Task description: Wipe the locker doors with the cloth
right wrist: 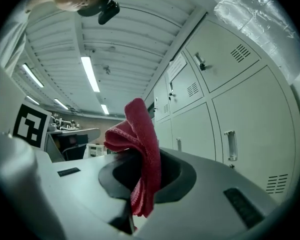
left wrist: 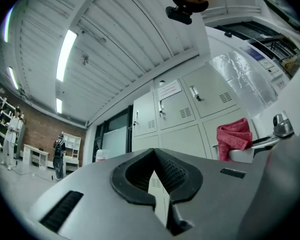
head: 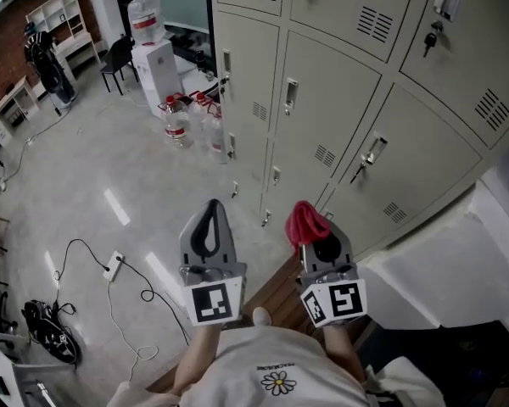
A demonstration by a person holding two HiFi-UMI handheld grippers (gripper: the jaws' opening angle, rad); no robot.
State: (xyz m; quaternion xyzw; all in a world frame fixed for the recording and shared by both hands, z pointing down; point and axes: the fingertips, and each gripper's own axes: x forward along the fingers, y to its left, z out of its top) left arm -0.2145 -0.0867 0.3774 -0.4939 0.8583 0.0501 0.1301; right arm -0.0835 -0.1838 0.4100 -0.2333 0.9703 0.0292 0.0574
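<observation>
Stands before a bank of pale grey locker doors (head: 327, 117), looked down on steeply in the head view. Holds both tools low and side by side, apart from the doors and touching none.

Pinches the red cloth (head: 304, 221) in the right gripper (head: 316, 237), with the bunched top standing above the tips. Holds the left gripper (head: 211, 206) just beside it, tips pressed together on nothing.

Closer, in the right gripper view: cloth (right wrist: 141, 134) clamped between the dark pads, folded over above them and hanging down through the oval opening below. Beyond it, door handles (right wrist: 230, 145) and vent slots on the lockers at right, and ceiling strip lights (right wrist: 90, 74) that the head view never reaches.

In the left gripper view: tips met at a single point (left wrist: 154, 155), with only locker fronts seen through the gap behind them. Catches the cloth (left wrist: 234, 136) from the side, perched on the other tool, and a brick wall (left wrist: 40, 131) far off at left.

Only from the head view: water bottles (head: 176, 121) on the floor by the end of the lockers, a white power strip (head: 113, 265) with its black cable (head: 148, 293), and keys (head: 429, 41) hanging from a lock at upper right.
</observation>
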